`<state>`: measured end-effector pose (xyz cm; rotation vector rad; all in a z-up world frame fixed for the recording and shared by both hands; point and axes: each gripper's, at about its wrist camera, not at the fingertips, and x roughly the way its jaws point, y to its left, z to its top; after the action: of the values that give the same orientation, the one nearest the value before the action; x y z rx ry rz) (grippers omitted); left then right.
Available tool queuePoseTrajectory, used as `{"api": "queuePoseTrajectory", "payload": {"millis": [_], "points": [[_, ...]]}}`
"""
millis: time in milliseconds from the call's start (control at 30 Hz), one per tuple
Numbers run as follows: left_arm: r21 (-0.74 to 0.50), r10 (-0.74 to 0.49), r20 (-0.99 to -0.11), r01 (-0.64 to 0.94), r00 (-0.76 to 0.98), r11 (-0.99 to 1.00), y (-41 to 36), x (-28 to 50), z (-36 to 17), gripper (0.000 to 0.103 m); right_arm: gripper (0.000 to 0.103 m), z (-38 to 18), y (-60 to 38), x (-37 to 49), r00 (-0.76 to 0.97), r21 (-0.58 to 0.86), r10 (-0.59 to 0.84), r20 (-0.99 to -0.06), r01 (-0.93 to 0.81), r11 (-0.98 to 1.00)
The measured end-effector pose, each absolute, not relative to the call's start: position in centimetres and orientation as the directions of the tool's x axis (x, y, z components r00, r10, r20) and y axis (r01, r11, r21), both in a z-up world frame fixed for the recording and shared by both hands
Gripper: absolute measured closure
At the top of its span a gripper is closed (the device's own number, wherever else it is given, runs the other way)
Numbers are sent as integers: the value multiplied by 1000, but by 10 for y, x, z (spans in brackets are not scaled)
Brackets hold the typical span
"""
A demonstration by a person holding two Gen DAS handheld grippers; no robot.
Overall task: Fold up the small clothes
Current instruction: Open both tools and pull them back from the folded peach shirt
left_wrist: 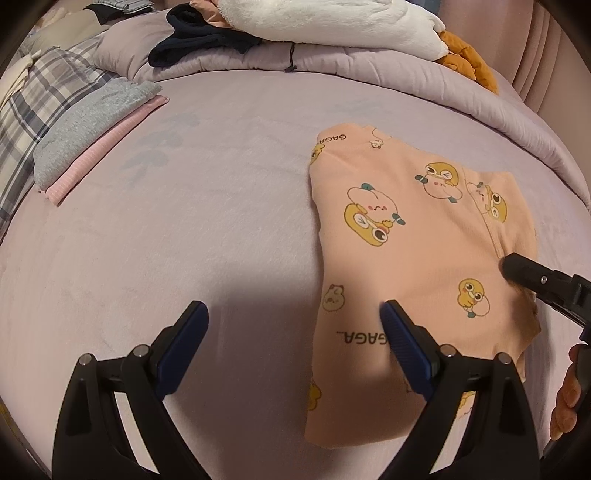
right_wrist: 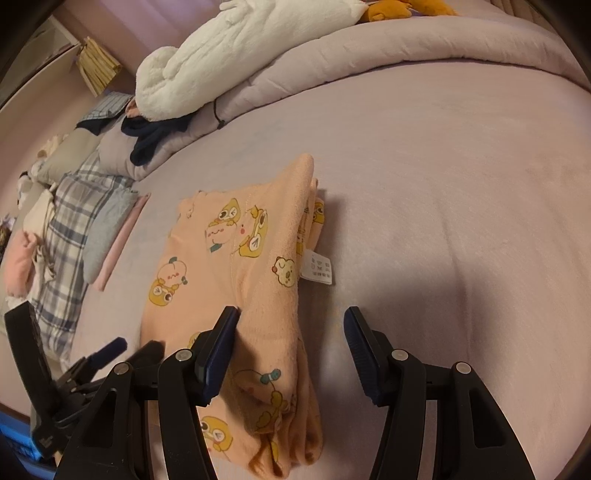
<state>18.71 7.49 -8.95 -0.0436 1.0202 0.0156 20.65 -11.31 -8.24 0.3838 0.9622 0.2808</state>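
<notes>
Both tongs stand wide open and hold nothing. Left tongs (left_wrist: 293, 325): one finger hangs over the bare bed sheet (left_wrist: 184, 229), the other over the near left part of the peach garment (left_wrist: 417, 236). Right tongs (right_wrist: 291, 332): the left finger rests at or just above the garment's thick folded edge, the right finger is over bare sheet; contact cannot be confirmed from either view.

The garment, printed with yellow cartoon ducks, lies on the bed directly ahead of both tongs. It is already doubled over at least once: layered edges show along its right side in the right wrist view, with a white care label (right_wrist: 320, 269) sticking out.

Judged step: between folds, or final squaring of the bundle. The next move calls for closing each pair of tongs on an edge through all layers, lifting evenly, and laying one half over the other without dragging the lower layers. The thick right edge may slip if gripped too shallowly.

Surroundings:
- A stack of folded clothes (left_wrist: 96, 136), grey over pink, lies well apart to the left, next to a plaid pillow (left_wrist: 40, 103).
- A rolled quilt (left_wrist: 332, 59) runs along the far side, carrying a white plush blanket (left_wrist: 332, 18) and dark clothing (left_wrist: 199, 37).

Nothing lies between the tongs and the garment.
</notes>
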Motion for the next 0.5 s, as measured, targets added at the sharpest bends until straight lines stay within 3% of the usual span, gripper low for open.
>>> {"api": "queuePoseTrajectory", "payload": {"millis": [500], "points": [[-55,-20,-861,-54,508,997,80,178,-88,5,45,-81,-124,195,562,421,364,-743,-29,907]]}}
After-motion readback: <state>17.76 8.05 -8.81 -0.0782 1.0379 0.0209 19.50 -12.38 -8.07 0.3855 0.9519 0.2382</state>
